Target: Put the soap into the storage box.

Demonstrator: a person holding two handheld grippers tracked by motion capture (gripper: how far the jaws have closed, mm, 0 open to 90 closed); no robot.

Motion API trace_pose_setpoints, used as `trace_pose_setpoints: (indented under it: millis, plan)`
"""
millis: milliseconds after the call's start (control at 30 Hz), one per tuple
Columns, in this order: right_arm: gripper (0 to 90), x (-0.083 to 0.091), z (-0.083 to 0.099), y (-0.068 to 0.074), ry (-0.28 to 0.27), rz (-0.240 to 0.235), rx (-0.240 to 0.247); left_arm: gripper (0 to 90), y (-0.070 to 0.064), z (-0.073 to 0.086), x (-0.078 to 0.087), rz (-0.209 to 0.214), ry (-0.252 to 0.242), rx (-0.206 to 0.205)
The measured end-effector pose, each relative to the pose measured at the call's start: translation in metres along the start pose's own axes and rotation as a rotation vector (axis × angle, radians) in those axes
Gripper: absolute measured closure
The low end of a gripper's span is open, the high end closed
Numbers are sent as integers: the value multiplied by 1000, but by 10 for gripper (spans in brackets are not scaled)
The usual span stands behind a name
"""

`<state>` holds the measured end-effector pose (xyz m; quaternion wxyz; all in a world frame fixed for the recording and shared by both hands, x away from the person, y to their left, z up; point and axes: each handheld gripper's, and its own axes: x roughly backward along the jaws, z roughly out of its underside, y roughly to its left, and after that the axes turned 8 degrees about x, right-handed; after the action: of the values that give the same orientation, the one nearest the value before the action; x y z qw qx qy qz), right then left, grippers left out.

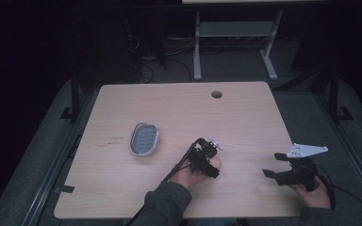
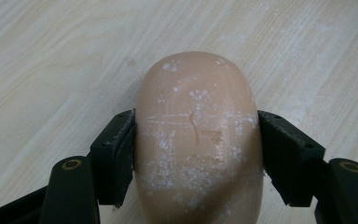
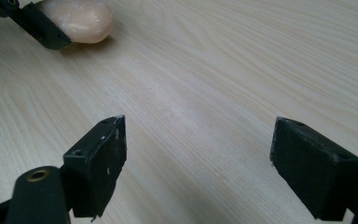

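Soap (image 2: 198, 140) lengthwise between jaws | left hand-held gripper (image 2: 196, 144) pinching it | right (image 3: 200, 168) spread

Dim and murky from above, dark beyond the pale wooden surface (image 1: 179, 113); bright, sharp close views, soft shadows.

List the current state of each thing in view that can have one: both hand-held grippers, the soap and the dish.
Left hand-held gripper: shut on the soap bar, jaws pressing both of its sides.
Right hand-held gripper: open, holding nothing, jaws wide apart above the table.
Soap bar: clamped, over the tabletop, white flecks on its surface.
Soap dish: lying on the table, nothing in it, apart from both grippers.
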<state>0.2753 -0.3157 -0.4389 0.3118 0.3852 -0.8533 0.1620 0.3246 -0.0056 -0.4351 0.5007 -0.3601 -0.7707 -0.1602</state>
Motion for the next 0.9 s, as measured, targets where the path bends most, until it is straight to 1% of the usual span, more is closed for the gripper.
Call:
trace_pose_setpoints:
  millis: [133, 167, 233, 300, 333, 400, 433, 533, 633, 800, 900]
  plan:
    - [179, 0, 0, 0, -5, 0, -1, 323, 4, 0, 7, -8, -8, 5]
    - [179, 0, 0, 0, -5, 0, -1, 323, 5, 0, 10, -11, -14, 14]
    - [179, 1, 0, 0, -5, 1, -3, 323, 8, -1, 15, -15, -19, 11]
    - [179, 0, 0, 0, -9, 0, -7, 323, 10, -1, 19, -13, -27, 28]
    - [179, 1, 0, 0, -9, 0, -7, 323, 12, -2, 22, -21, -34, 29]
    - [178, 1, 0, -1, -13, 2, -2, 323, 15, -2, 27, -23, -39, 41]
    - [178, 1, 0, -1, -11, 5, 1, 323, 18, -3, 31, -34, -44, 38]
    - [177, 2, 0, -1, -17, 4, -5, 324, 24, -4, 39, -45, -58, 55]
    - [177, 2, -1, -1, -24, 5, -14, 323, 31, -4, 45, -50, -69, 81]
    - [177, 3, -1, -1, -24, 10, -20, 324, 39, -1, 53, -73, -88, 114]
    - [177, 3, -1, -1, -26, 12, -21, 324, 46, 0, 58, -84, -92, 127]
